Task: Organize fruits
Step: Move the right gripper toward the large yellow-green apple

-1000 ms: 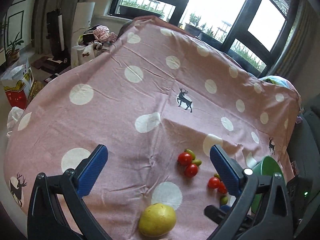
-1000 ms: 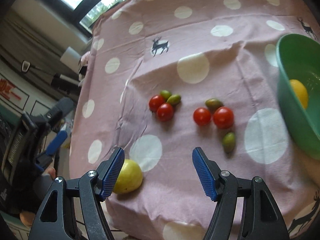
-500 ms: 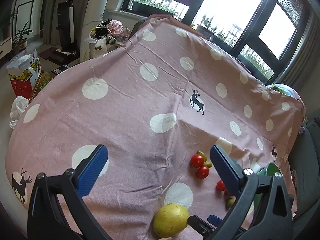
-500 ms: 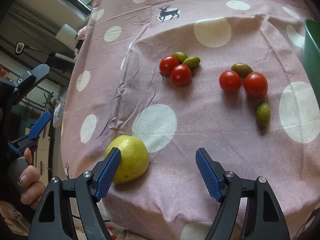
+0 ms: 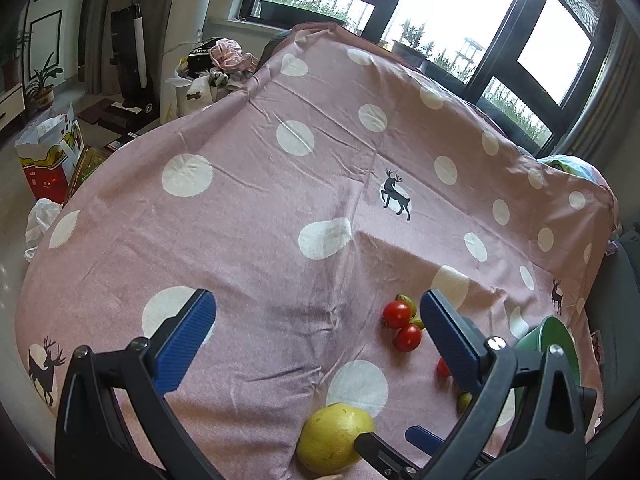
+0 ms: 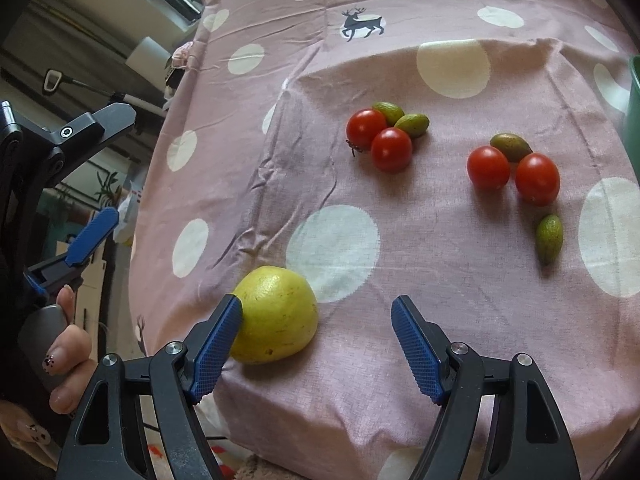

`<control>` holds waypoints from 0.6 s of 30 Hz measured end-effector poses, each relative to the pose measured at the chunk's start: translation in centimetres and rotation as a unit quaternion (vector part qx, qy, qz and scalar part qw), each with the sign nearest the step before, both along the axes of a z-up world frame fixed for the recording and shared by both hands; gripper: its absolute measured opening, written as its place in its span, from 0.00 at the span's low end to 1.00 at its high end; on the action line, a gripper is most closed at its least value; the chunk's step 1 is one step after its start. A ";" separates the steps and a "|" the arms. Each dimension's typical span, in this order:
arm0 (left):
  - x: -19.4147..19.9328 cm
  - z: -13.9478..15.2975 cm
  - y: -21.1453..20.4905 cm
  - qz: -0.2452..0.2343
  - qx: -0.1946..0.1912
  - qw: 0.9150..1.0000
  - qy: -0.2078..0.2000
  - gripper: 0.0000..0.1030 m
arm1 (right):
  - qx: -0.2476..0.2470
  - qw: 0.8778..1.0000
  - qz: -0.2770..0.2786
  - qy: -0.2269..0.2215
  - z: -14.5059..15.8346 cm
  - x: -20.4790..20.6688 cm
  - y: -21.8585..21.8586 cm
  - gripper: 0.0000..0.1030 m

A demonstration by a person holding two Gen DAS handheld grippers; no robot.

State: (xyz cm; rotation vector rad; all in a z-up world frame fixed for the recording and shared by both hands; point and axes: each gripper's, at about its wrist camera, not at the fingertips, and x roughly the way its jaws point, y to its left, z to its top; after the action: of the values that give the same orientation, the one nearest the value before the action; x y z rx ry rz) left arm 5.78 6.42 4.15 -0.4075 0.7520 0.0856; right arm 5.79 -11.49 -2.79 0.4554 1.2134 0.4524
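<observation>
A yellow round fruit (image 6: 276,316) lies near the front edge of the pink dotted cloth (image 6: 400,240). My right gripper (image 6: 318,302) stands open around it. Its left pad (image 6: 218,344) is at the fruit's left side and the right pad is well apart. Farther back lie two red tomatoes (image 6: 378,138) with two small green fruits (image 6: 400,118). Another tomato pair (image 6: 512,172) and more green fruits (image 6: 549,238) lie to their right. My left gripper (image 5: 316,300) hovers open and empty over the cloth, left of the yellow fruit (image 5: 334,438).
A green bowl (image 5: 556,340) stands at the right edge of the cloth, just cut off in the right wrist view (image 6: 634,92). A hand (image 6: 60,352) holds the left gripper off the table's left side. Bags and boxes (image 5: 48,152) sit on the floor beyond.
My right gripper has come down and to the left, closing in on the yellow fruit, and its jaws have widened a little. The bowl has slid out of its view. The left gripper stays put.
</observation>
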 end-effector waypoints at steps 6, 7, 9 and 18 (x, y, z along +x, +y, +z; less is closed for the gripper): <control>0.1 0.0 -0.6 -0.004 0.008 1.000 0.003 0.99 | 0.011 1.000 -0.006 0.005 -0.2 0.1 -0.6 0.75; 0.0 0.1 -0.7 -0.006 0.010 1.000 0.002 0.99 | 0.013 1.000 -0.010 0.006 -0.3 0.1 -0.8 0.75; -0.1 0.2 -0.8 -0.007 0.012 1.000 0.000 0.99 | 0.015 1.000 -0.017 0.006 -0.2 0.0 -1.3 0.75; 0.0 -0.1 -0.6 0.003 0.016 1.000 0.008 0.99 | 0.038 0.999 -0.030 0.007 -0.2 0.1 -2.4 0.75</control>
State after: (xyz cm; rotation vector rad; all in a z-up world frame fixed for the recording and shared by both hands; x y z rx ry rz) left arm 5.78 5.78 4.05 -0.3782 0.7647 0.1061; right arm 5.91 -13.85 -3.03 0.5599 1.1957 0.4454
